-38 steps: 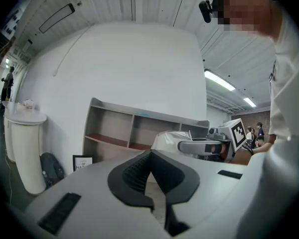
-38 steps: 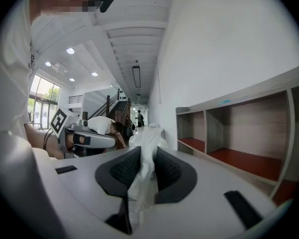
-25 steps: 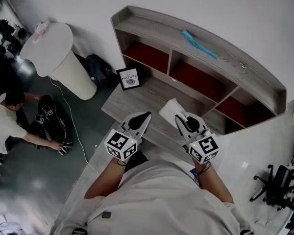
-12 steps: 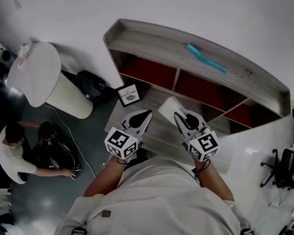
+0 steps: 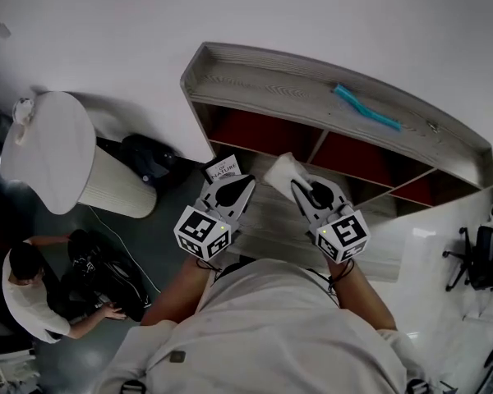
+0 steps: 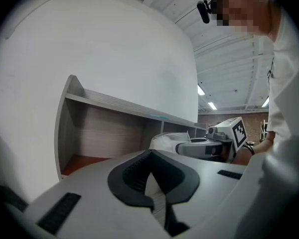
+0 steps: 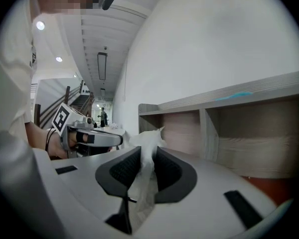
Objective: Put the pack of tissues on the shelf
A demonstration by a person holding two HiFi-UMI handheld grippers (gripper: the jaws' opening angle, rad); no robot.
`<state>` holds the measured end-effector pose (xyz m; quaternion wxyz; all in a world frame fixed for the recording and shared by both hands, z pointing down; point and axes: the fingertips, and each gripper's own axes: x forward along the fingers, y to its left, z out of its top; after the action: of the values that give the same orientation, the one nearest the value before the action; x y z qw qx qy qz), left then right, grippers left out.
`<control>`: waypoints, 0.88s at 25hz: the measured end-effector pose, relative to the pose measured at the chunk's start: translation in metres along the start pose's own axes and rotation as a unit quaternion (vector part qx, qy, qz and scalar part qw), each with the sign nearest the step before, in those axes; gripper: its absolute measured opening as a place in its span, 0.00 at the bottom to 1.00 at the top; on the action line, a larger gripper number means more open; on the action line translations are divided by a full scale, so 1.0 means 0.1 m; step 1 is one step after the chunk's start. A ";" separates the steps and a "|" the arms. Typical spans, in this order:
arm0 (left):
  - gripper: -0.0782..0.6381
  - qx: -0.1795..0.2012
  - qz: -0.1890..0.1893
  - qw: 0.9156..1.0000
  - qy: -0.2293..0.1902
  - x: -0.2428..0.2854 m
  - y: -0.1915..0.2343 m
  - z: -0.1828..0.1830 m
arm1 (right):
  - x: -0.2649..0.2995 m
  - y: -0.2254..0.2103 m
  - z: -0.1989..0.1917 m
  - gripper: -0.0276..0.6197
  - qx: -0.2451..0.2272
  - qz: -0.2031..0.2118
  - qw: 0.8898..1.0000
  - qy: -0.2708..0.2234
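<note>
So the right hand-held gripper (image 5: pixel 301 190) is clamped on the pack of tissues (image 5: pixel 283 173) by its near edge, held mid-air in front of the shelf (image 5: pixel 271 80). Looks light, soft, squishy, so an edge pinch should hold. The left hand-held gripper (image 5: pixel 233 190) is closed, empty.

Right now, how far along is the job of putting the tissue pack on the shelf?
Done: the pack of tissues is picked up, clamped in the right tool. In hand: it is held in front of the shelf, not yet on it. Remaining: set it on the shelf and let go.
</note>
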<state>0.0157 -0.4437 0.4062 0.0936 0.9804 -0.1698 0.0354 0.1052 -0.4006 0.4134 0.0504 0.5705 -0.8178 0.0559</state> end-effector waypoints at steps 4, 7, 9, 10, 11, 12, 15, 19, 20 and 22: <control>0.13 0.002 -0.020 1.000 0.005 0.02 0.24 0.01 | 0.24 0.00 -0.01 0.18 0.001 -0.021 1.000 0.003; 0.13 0.004 -0.031 0.999 0.012 0.04 0.41 0.00 | 0.41 -0.03 -0.05 0.18 -0.003 -0.037 0.999 0.007; 0.13 0.006 -0.038 0.999 0.015 0.06 0.51 0.00 | 0.53 -0.05 -0.09 0.18 -0.009 -0.046 0.999 0.012; 0.13 0.007 -0.041 0.999 0.017 0.07 0.56 -0.01 | 0.60 -0.07 -0.11 0.18 -0.009 -0.049 0.999 0.014; 0.13 0.007 -0.043 0.999 0.018 0.08 0.61 -0.01 | 0.66 -0.08 -0.13 0.18 -0.009 -0.051 0.999 0.016; 0.13 0.007 -0.045 0.999 0.019 0.09 0.67 0.00 | 0.73 -0.09 -0.14 0.18 -0.009 -0.054 0.998 0.017; 0.13 0.008 -0.054 0.998 0.023 0.15 0.79 0.01 | 0.93 -0.13 -0.14 0.18 -0.014 -0.060 0.998 0.021; 0.13 0.009 -0.062 0.998 0.029 0.26 0.94 -0.04 | 1.16 -0.21 -0.20 0.18 -0.014 -0.067 0.997 0.028; 0.13 0.008 -0.062 0.998 0.030 0.29 0.98 -0.05 | 1.22 -0.24 -0.23 0.18 -0.012 -0.069 0.997 0.030; 0.13 0.007 -0.063 0.997 0.034 0.36 1.06 -0.09 | 1.32 -0.30 -0.28 0.18 -0.005 -0.074 0.997 0.035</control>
<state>0.0130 -0.5516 0.4370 0.0940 0.9880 -0.1044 0.0639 0.0880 -0.5293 0.4618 0.0856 0.6268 -0.7714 0.0683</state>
